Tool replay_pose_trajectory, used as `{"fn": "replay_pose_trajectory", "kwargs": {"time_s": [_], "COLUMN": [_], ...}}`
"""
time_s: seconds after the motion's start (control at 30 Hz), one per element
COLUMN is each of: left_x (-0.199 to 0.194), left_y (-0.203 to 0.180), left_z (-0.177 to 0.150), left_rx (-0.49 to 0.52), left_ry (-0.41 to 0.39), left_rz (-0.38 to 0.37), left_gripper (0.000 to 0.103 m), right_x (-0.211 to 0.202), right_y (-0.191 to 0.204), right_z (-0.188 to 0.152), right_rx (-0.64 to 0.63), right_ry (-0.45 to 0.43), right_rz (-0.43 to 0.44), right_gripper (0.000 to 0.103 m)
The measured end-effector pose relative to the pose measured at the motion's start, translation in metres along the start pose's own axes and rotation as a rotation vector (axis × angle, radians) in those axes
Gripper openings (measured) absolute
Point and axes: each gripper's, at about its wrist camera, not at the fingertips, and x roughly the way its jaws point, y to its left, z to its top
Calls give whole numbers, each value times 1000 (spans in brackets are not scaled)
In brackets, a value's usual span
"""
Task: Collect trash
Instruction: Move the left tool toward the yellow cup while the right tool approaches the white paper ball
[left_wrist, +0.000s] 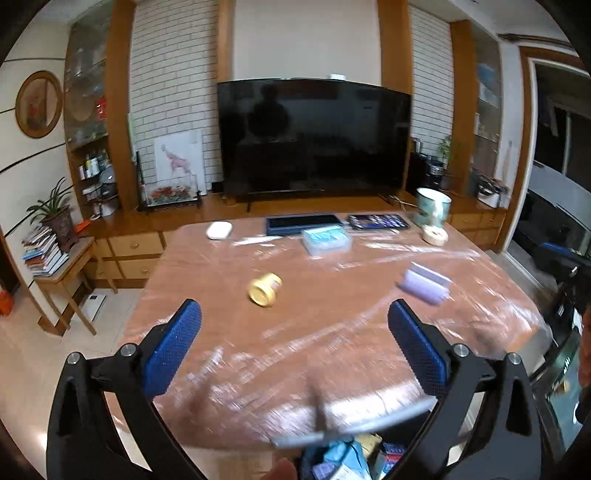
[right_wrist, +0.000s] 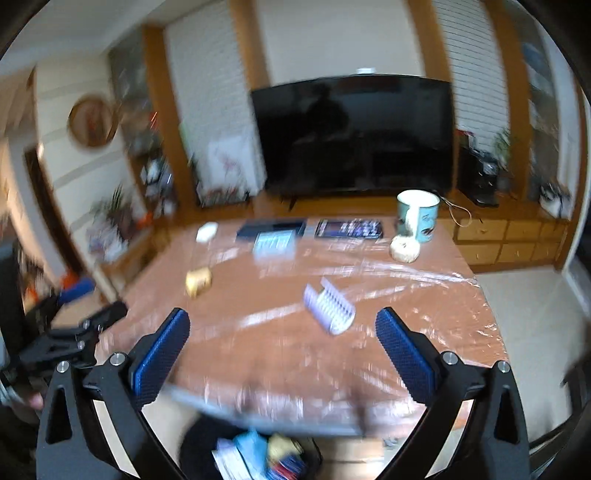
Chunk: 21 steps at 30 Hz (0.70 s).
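A small yellow jar (left_wrist: 264, 289) lies on its side on the brown table (left_wrist: 229, 332); it also shows in the right wrist view (right_wrist: 198, 282). A lilac ridged wrapper (left_wrist: 424, 285) lies to its right, and also shows in the right wrist view (right_wrist: 329, 306). My left gripper (left_wrist: 294, 314) is open and empty, above the table's near part. My right gripper (right_wrist: 283, 322) is open and empty, just short of the wrapper. A dark bin (right_wrist: 255, 452) with paper and packet trash sits below the table's near edge; it also shows in the left wrist view (left_wrist: 347, 459).
At the table's far side lie a white case (left_wrist: 219, 230), a dark blue tablet (left_wrist: 303, 223), a clear plastic box (left_wrist: 326, 239), a phone (left_wrist: 378, 221), a teal mug (left_wrist: 433, 208) and a round cream lid (left_wrist: 435, 236). A TV stands behind.
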Motion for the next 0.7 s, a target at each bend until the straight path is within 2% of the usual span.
{"fn": "replay_pose_trajectory", "kwargs": {"time_s": [0.07,0.17,0.43,0.57,0.7], "left_x": [11,22,52,64,82], "left_y": [9,16,33,41,47], "left_z": [12,21,22,24,24], "left_rx": [5,24,19,10,15], "left_ry": [25,49,144,156,204], "left_rz": [18,8,-9,-6,3], "left_gripper": [101,101,101,101,101], "right_x": [9,14,45,60,86], "right_y": [-10,-17,-13,-18,-36], "right_z": [10,19,21,22,26], "right_rx": [65,120,102,107,97], "right_ry": [35,19,50,60,94], "right_rz": [19,0,-114,-194,-321], "right_gripper": [99,99,99,99,99]}}
